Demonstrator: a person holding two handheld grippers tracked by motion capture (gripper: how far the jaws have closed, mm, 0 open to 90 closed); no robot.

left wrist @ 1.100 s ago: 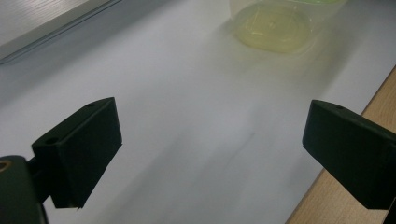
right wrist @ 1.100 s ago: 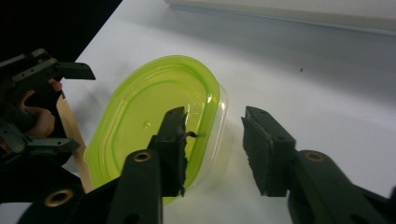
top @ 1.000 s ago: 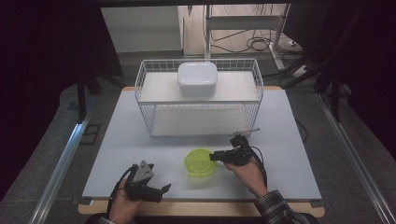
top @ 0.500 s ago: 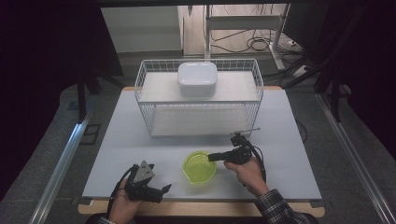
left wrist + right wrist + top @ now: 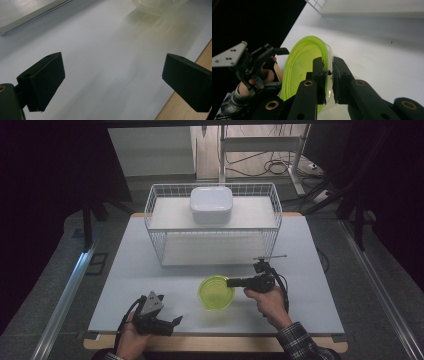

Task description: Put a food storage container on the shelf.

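Translucent yellow-green plastic forms the bowl (image 5: 216, 291), which is sitting on the white counter (image 5: 140, 270) in front of the wire basket (image 5: 272, 222). The right gripper (image 5: 328, 72) has just been closing its fingers (image 5: 319, 75), which are now clamping the bowl's near rim between them. The left gripper (image 5: 112, 82) is hovering near the counter's front edge, fingers (image 5: 43, 81) spread wide and gripping nothing.
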